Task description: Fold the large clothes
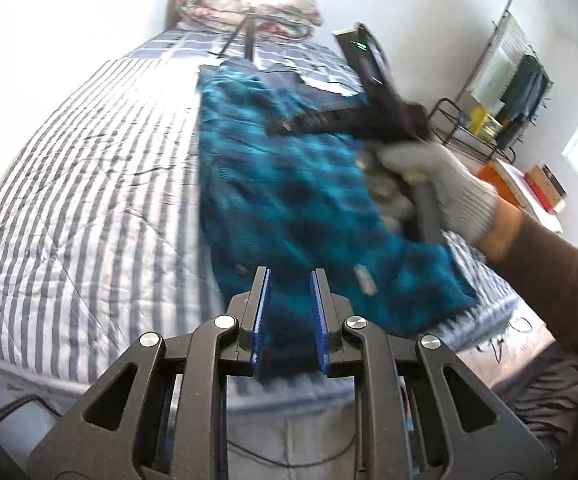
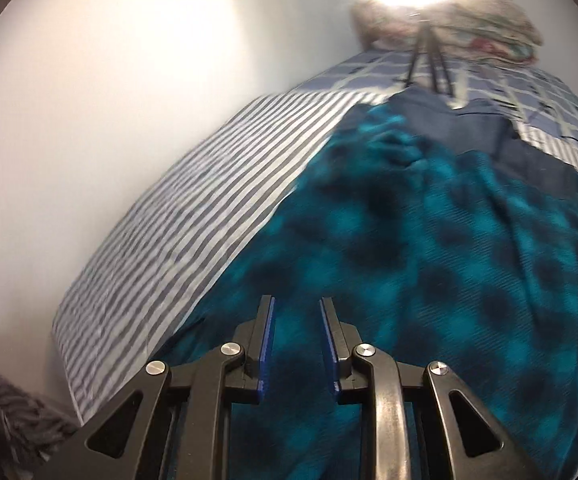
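Note:
A teal garment with black mottling [image 1: 289, 184] [image 2: 429, 260] lies lengthwise on the striped bed, and its near end reaches the bed's edge. A dark navy cloth [image 1: 289, 80] [image 2: 469, 128] shows at its far end. My left gripper [image 1: 289, 276] hovers over the garment's near end, open, with only air between the blue pads. My right gripper [image 2: 297, 304] is also open above the teal fabric and grips nothing. In the left wrist view a gloved hand [image 1: 441, 176] holds that right gripper, blurred, over the garment's right side.
The bed has a grey-and-white striped sheet [image 1: 89, 180] and a checked blue cover [image 2: 529, 92] at the far end. A black tripod [image 1: 249, 36] and a heap of clothes [image 1: 249, 4] stand there. A wire rack [image 1: 469, 128] and stacked boxes [image 1: 529, 184] are to the right.

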A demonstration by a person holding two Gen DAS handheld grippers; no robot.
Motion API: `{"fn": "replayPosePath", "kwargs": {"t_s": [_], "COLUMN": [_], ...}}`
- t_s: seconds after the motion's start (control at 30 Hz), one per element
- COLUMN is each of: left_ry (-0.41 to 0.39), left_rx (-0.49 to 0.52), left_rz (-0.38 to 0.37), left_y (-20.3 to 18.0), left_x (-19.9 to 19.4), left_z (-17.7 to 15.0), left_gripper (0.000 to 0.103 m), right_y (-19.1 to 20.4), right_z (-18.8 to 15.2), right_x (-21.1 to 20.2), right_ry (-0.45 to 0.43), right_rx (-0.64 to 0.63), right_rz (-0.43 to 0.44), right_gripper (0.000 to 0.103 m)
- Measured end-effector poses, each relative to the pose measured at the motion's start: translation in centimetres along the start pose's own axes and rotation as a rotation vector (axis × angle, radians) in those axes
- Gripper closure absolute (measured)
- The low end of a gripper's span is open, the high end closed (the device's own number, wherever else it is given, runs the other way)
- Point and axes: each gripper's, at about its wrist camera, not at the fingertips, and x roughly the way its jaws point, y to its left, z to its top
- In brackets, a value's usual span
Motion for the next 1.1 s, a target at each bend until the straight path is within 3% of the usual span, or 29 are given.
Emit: {"fn": "replayPosePath", "kwargs": {"t_s": [0.1, 0.23, 0.27, 0.33, 0.53, 0.6, 0.67, 0.73, 0.8, 0.93, 1.1], "left_ry": [0.047, 0.224, 0.157, 0.159, 0.119, 0.074, 0.024, -0.018, -0.046, -0.050, -0.053], "left_rx": [0.036, 0.058, 0.103, 0.130, 0.058, 0.055, 0.064, 0.066, 0.064, 0.054, 0.131], "left_rz": [0.023, 0.067, 0.077, 0.098, 0.059, 0.046, 0.033, 0.021, -0.006, -0.060, -0.114], "left_y": [0.5, 1.5, 1.2, 0.7, 1.7, 1.4, 0.9, 0.4, -0.3, -1.7, -4.6], "left_x": [3.0, 7.7, 7.1, 6.7, 3.2, 1.4, -0.7, -2.3, -3.7, -5.8, -5.5], "left_z": [-0.1, -3.6, -4.4, -4.4, -3.4, -2.6, -1.5, -0.3, 0.9, 4.3, 7.9], "left_gripper": [0.085, 0.085, 0.085, 0.085, 0.085, 0.085, 0.077, 0.043, 0.039, 0.032, 0.031], "right_y": [0.3, -0.4, -0.4, -0.4, 0.7, 1.2, 1.3, 1.3, 1.1, 0.4, -3.0], "right_z": [-1.3, -3.0, -3.3, -3.5, -3.9, -4.6, -5.5, -6.6, -7.9, -10.0, -13.6], "right_x": [0.8, 1.9, 2.1, 2.1, -2.8, -5.9, -8.8, -11.6, -14.5, -18.3, -22.5], "right_ry": [0.040, 0.077, 0.068, 0.057, 0.006, -0.054, -0.107, -0.155, -0.199, -0.212, -0.195], "right_rx": [-0.005, 0.029, 0.017, 0.001, 0.031, 0.044, 0.074, 0.099, 0.110, 0.117, 0.187], "right_rz": [-0.030, -0.057, -0.063, -0.079, -0.085, -0.094, -0.077, -0.075, -0.103, -0.162, -0.257], "right_gripper": [0.080, 0.083, 0.083, 0.083, 0.082, 0.075, 0.068, 0.044, 0.027, 0.025, 0.020]}}
